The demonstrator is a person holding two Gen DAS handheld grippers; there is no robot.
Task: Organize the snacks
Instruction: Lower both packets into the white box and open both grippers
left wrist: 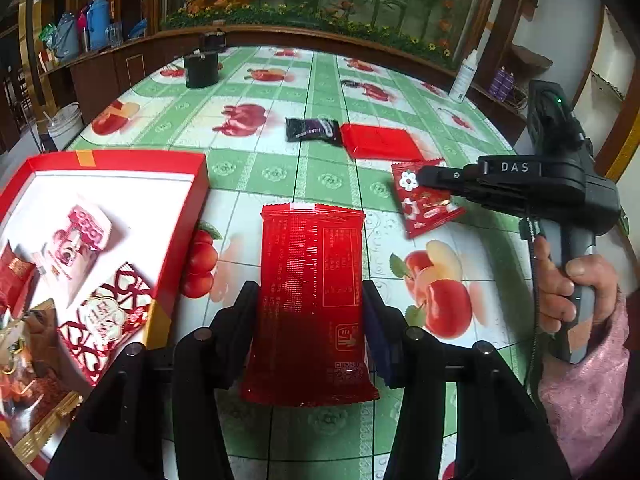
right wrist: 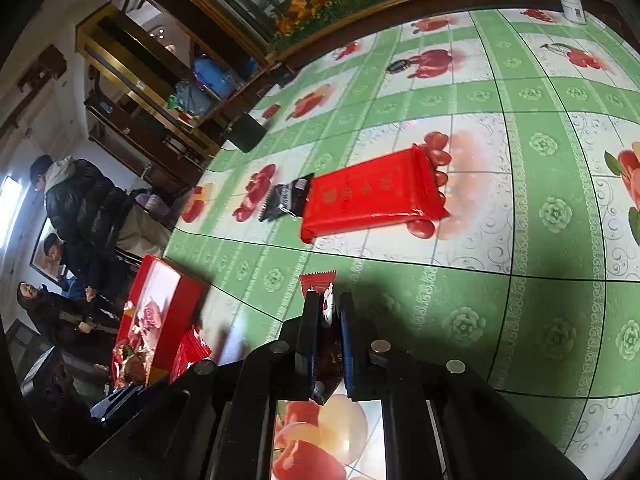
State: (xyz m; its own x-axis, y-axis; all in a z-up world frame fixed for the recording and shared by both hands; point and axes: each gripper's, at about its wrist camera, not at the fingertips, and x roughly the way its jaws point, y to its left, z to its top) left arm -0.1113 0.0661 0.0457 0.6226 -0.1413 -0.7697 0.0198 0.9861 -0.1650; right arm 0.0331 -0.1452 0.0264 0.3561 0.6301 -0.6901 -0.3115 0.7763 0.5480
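Note:
My left gripper (left wrist: 310,292) is shut on a long red snack packet (left wrist: 310,304) and holds it above the table, just right of the red gift box (left wrist: 176,208). The box has a white inside and holds several snacks. My right gripper (right wrist: 326,300) is shut on a small red packet with white flowers (right wrist: 318,284), which also shows in the left wrist view (left wrist: 424,204), at the table's right side. A flat red packet (left wrist: 380,142) (right wrist: 372,196) and a black packet (left wrist: 312,130) (right wrist: 286,198) lie side by side farther back.
The table has a green and white cloth with fruit prints (left wrist: 256,168). A black round container (left wrist: 201,70) stands at the back left, a white bottle (left wrist: 464,78) at the back right. People stand beyond the table's left edge (right wrist: 76,200).

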